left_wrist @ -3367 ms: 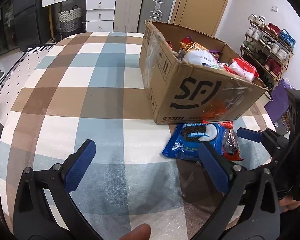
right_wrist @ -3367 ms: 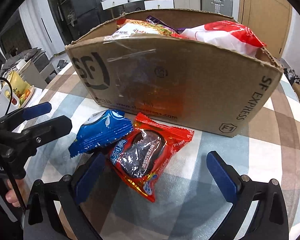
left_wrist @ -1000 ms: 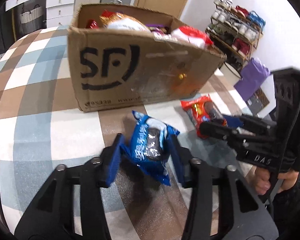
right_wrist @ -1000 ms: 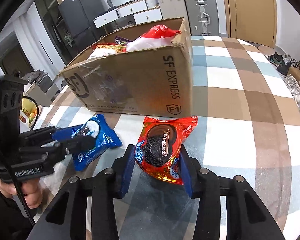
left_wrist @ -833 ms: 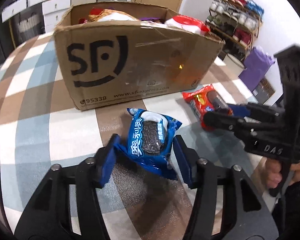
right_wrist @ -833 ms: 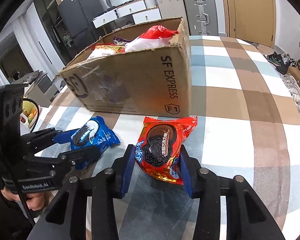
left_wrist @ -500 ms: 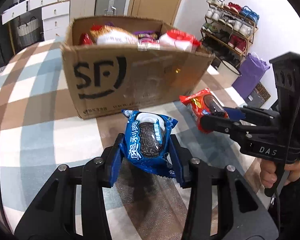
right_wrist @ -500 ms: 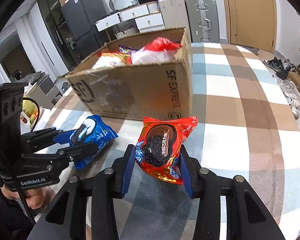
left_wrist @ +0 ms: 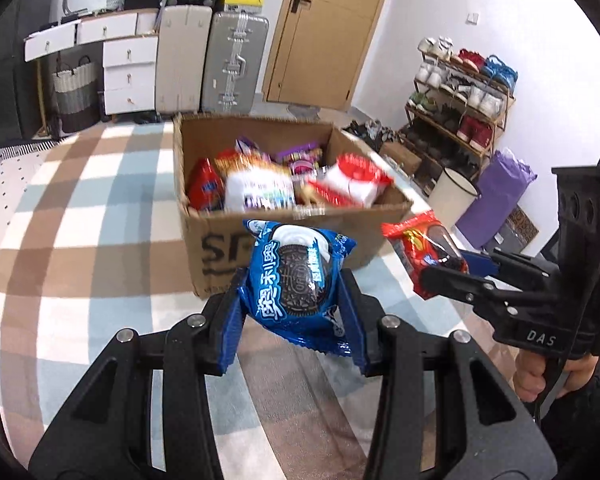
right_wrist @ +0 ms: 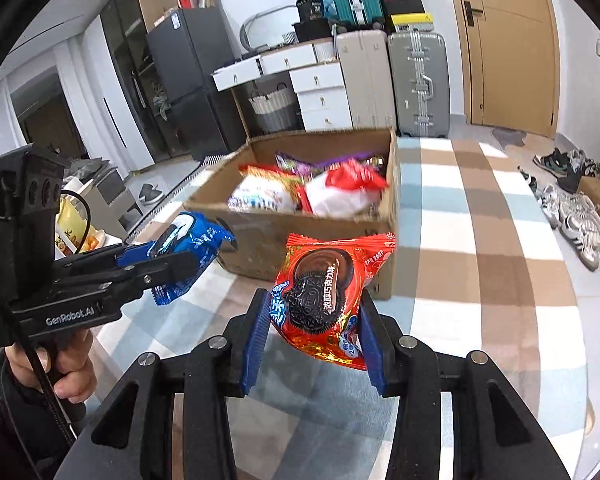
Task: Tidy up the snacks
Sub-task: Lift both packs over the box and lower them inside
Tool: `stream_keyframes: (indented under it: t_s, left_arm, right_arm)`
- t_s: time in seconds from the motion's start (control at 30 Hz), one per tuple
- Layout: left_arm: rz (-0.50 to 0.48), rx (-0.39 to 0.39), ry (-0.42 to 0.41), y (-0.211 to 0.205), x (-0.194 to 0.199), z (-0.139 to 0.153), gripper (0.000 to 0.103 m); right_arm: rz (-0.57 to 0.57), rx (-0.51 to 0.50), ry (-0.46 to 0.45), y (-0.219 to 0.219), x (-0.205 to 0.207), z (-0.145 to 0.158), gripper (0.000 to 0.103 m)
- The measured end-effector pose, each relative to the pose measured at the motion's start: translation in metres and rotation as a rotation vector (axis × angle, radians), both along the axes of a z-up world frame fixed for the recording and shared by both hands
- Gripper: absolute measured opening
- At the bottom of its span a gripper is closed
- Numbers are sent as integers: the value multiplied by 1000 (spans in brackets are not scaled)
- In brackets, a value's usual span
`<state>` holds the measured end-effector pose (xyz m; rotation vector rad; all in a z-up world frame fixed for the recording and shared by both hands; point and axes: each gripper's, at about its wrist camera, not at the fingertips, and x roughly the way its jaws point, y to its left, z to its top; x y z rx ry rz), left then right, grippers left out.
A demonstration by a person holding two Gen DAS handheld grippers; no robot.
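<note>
My left gripper is shut on a blue Oreo packet and holds it in the air in front of the open cardboard box. My right gripper is shut on a red Oreo packet, also lifted off the table near the box. Each gripper shows in the other's view: the right one with the red packet at right, the left one with the blue packet at left. The box holds several snack bags.
The box stands on a table with a checked cloth. Suitcases and white drawers stand behind, a shoe rack and a white bin to the right, a fridge at the left.
Both grippers closed on their packets and have lifted them off the table. They now sit higher, looking down into the box top.
</note>
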<state>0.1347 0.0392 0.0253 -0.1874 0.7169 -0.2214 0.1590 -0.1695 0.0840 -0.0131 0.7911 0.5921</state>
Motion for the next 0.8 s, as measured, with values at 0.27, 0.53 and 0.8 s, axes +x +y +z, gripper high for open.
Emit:
stream_keyframes:
  t_s: [0.27,0.53,0.8]
  left_arm:
    - [39,11,-57,9,7,39,41]
    - [64,28,-94,13,27,64,41]
    - [74,44,-107,9,56,74,41]
  right_arm:
    - [-14,26,-47,1,6,26,42]
    - [-18,36,-62,8,24,37,42]
    - [-10,38,-74,18,40,42,42]
